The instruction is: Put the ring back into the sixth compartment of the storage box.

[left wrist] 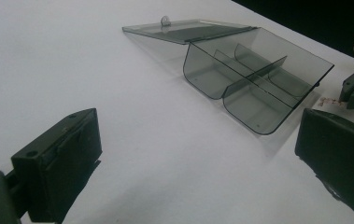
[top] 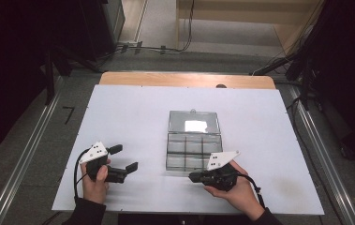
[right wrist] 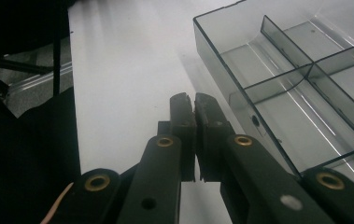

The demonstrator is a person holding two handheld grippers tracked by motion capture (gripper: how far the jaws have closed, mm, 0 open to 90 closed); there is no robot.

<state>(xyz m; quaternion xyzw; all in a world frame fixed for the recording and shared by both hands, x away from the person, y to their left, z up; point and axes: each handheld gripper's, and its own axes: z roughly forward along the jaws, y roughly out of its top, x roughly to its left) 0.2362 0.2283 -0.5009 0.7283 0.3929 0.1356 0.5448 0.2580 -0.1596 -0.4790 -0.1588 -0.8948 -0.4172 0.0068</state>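
we saw a clear, smoke-tinted plastic compartment box [top: 194, 149] with a glossy lid that caught the light. the white table top [top: 128, 117] looked smooth and matt, edged with pale wood. the black right gripper [right wrist: 194, 112] looked matt plastic with brass-coloured rivets.

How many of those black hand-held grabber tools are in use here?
2. The left gripper is over the table's near left, fingers open; the right gripper is by the clear box's near edge, fingers shut.

surface: white table [top: 128, 112] | on it: clear compartment box [top: 194, 151], lid open flat, centre
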